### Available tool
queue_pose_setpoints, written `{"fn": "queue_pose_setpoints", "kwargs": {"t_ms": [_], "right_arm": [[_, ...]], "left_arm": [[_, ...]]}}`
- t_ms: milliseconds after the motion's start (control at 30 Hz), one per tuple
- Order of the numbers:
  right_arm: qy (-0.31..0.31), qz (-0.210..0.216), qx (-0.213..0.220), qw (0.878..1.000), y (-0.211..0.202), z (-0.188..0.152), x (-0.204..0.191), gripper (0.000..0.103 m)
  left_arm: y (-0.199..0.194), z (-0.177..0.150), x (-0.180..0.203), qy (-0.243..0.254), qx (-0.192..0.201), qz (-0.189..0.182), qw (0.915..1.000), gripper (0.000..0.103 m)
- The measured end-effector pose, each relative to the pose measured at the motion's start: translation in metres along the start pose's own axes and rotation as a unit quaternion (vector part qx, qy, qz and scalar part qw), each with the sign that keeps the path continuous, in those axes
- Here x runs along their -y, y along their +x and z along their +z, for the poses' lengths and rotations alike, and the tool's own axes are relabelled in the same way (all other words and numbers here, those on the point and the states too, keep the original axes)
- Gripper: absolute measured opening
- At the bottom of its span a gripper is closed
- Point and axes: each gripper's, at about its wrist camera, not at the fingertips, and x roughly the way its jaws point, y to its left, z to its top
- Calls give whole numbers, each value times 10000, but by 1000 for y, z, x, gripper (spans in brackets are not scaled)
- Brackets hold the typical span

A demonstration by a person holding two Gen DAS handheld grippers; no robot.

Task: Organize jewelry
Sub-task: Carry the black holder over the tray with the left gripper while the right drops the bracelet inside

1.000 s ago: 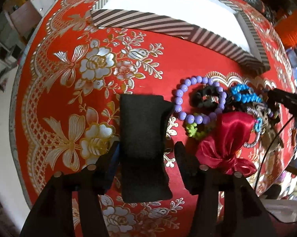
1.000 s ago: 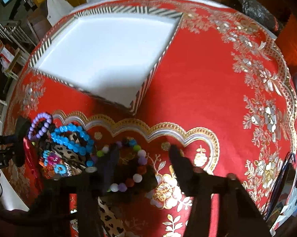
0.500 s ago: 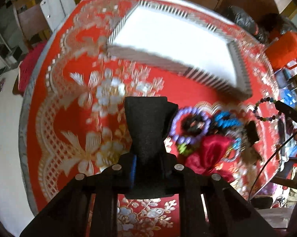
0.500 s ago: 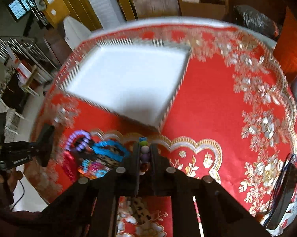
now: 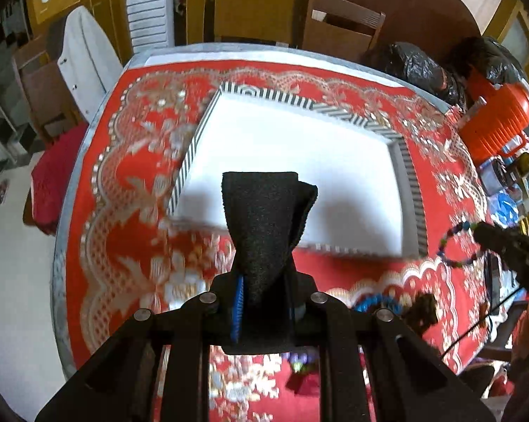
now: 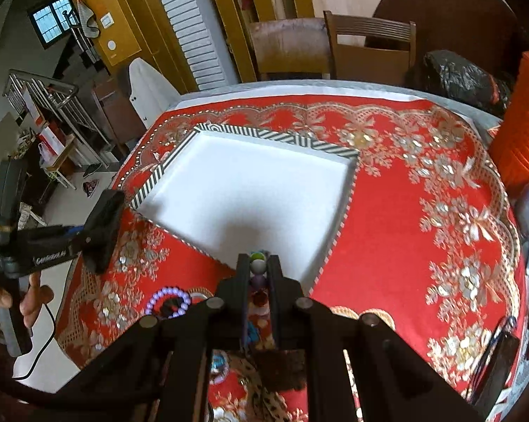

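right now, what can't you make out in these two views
- Black pouch, left wrist view: its lower end is buried in the left claw.
- Beaded bracelet, right wrist view: the right claw covers most beads; small in the left view.
- Jewelry pile: both claw frames cover most of it.
- Tablecloth, left wrist view: pattern blurred.

soft, even indoor light is filling both views. the white tray floor (image 5: 299,161) is washing out to near-blank brightness, and a grey shadow is falling across its near part (image 6: 250,225). in the left wrist view the gold pattern of the red tablecloth (image 5: 130,190) is smearing with motion blur; the right wrist view is staying sharper. a small window (image 6: 51,23) is glowing at far left. fisheye distortion is bending the table rim, and the corners are darkening to black.
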Motion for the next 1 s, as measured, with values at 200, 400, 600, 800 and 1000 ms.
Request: {"fn": "queue_pose_setpoints", "kwargs": {"t_ms": [200,400,600,800,1000], "right_arm": [[-36,-3,-1,10000,24,16,-7,10],[131,151,-111,9997,54,26,-4,10],[496,436,-284,9974,90,27,8,10],[916,278,-650,9933,112,9,40,10],[907,56,-911,9917,114,-6,62,10]], "left_arm": [[25,27,5,71,-57,180,9998,2],[57,49,4,-22,-220,330,9992,2],[95,58,-3,-141,-552,570,9967,2],[110,44,-12,-212,-849,579,9945,2],[101,19,-7,-183,-984,466,9939,2]]}}
